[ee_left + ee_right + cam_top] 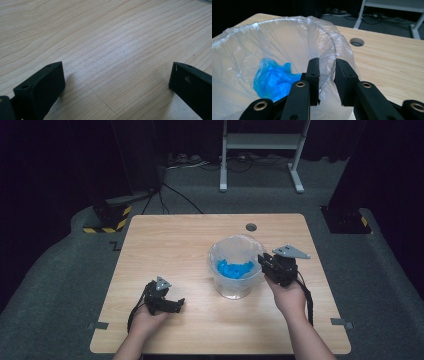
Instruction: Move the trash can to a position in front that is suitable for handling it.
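Note:
A clear bin [235, 265] lined with a thin clear plastic bag [287, 21] stands right of the table's middle. A crumpled blue plastic piece [235, 269] [274, 77] lies in its bottom. My right gripper [263, 262] [327, 61] straddles the bin's near right rim, one jaw inside and one outside. A gap shows between the jaws, with the rim and bag film in it. My left gripper [176, 304] [117, 72] rests low over the bare wood at the front left. Its jaws are wide apart and nothing is between them.
The wooden table [170, 245] has a round cable hole [251, 227] [357, 42] behind the bin. On the floor beyond stand a white metal frame [260, 142], cables and a black-yellow striped base [107, 222].

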The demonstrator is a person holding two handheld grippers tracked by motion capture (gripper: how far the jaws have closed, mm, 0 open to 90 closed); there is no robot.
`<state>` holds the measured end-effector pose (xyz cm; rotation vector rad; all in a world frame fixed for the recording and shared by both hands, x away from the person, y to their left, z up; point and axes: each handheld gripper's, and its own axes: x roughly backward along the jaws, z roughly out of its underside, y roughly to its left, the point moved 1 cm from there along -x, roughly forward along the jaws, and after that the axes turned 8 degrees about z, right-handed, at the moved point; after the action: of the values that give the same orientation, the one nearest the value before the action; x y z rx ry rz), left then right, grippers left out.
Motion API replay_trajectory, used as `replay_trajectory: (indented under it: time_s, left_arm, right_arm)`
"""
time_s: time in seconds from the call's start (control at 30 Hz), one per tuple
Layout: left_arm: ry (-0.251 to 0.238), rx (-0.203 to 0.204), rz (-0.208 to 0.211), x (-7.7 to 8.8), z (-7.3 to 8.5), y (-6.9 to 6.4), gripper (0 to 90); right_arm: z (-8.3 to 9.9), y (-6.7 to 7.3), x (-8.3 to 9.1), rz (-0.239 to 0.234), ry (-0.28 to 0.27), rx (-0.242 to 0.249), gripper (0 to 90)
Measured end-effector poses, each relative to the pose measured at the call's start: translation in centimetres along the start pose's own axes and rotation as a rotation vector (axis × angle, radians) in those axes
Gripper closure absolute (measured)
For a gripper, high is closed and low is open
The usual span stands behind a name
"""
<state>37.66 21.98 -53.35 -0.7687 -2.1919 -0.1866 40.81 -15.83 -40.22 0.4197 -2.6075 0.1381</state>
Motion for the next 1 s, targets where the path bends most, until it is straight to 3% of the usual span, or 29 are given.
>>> replay_trajectory:
  time_s: [0.23, 0.47, 0.6, 0.63, 0.67, 0.73, 0.8, 0.9, 0.93, 1.0]
  left_arm:
    - [0.001, -0.003, 0.001, 0.0, 0.0, 0.0, 0.7]
    - [0.006, -0.007, 0.029, 0.2, 0.0, 0.3, 0.9]
    - [0.015, -0.009, 0.033, 0.4, 0.0, 0.3, 1.9]
    - [0.015, -0.009, 0.033, 0.4, 0.0, 0.3, 3.3]
    - [0.007, 0.025, 0.048, 0.7, -0.1, 0.6, 4.4]
    - [-0.011, 0.051, 0.054, 1.1, 0.0, 1.0, 5.6]
    - [-0.031, 0.056, 0.065, 1.8, -0.1, 1.3, 5.6]
    - [-0.063, 0.053, 0.096, 2.5, -0.3, 1.3, 8.5]
    - [-0.086, 0.04, 0.115, 3.5, -0.5, 1.0, 9.6]
    - [-0.097, 0.02, 0.116, 4.2, -1.0, 0.6, 11.8]
  right_arm:
    - [1.1, 2.4, 1.6, -0.022, -0.027, 0.014, 71.9]
    - [2.1, 5.1, 2.9, -0.1, -0.055, 0.031, 70.3]
    - [2.4, 6.0, 3.4, -0.114, -0.063, 0.054, 70.5]
    - [2.4, 6.0, 3.4, -0.114, -0.063, 0.054, 70.5]
    - [2.4, 6.1, 3.6, -0.116, -0.069, 0.057, 69.3]
    - [2.2, 6.1, 3.7, -0.12, -0.078, 0.049, 68.3]
    - [1.7, 5.9, 3.7, -0.114, -0.091, 0.042, 67.4]
    - [1.2, 5.8, 3.7, -0.105, -0.098, 0.031, 66.5]
    - [1.0, 5.6, 3.6, -0.094, -0.109, 0.025, 65.6]
    - [1.1, 5.6, 3.7, -0.102, -0.123, 0.014, 65.2]
